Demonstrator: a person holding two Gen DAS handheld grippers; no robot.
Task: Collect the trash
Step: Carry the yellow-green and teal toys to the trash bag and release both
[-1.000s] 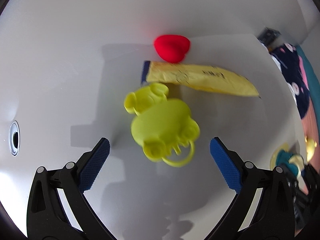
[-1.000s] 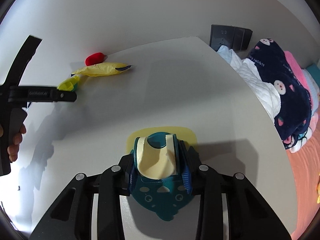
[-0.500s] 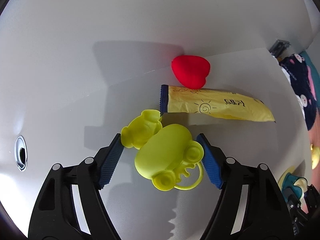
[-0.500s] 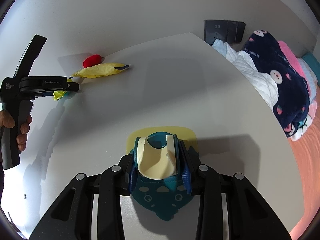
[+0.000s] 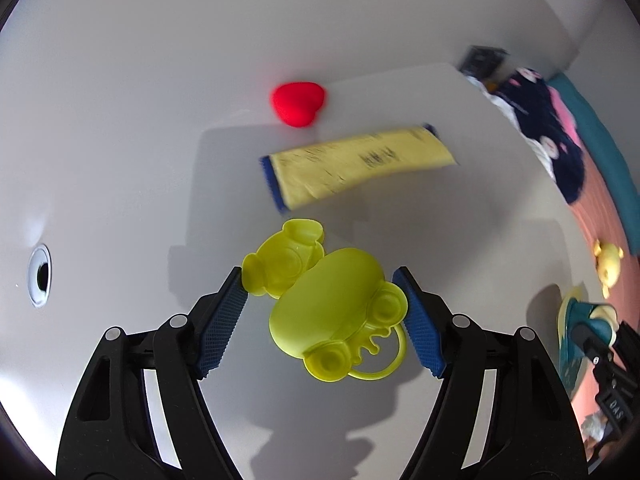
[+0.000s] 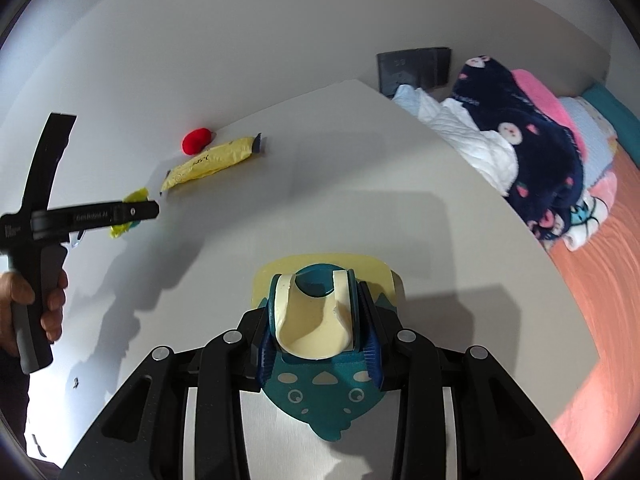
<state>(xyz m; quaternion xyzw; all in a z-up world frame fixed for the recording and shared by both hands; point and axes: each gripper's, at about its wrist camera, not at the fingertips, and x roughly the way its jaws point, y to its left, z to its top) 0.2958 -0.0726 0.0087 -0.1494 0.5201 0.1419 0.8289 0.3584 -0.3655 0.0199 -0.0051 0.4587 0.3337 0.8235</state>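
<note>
**A:** How far was the trash collecting at this moment?

**B:** I judged it was in an early part. The left gripper (image 5: 320,308) had its blue pads pressed on both sides of the yellow-green frog toy (image 5: 334,312), so the jaws were pinching it. The toy seemed to be a little above the white table (image 5: 120,160), because its shadow lay separate under it.

**A:** And the right gripper?

**B:** The right gripper (image 6: 318,332) was pinching the teal and cream dustpan (image 6: 316,320) by its handle part, near the camera. The pan's yellow front edge was on the table or just over it; I could not tell which.

**A:** What was left?

**B:** At the far left of the table, the yellow wrapper (image 6: 212,160) was lying flat, and the red heart-shaped thing (image 6: 196,141) was just beside it, near the wall. Neither was touched by a gripper. No trash was visible inside the dustpan.

**A:** So nothing was collected yet?

**B:** In my opinion, only the frog toy was picked up. It needed to go to the dustpan, which was well apart to the right, and after this two things remained.
</note>
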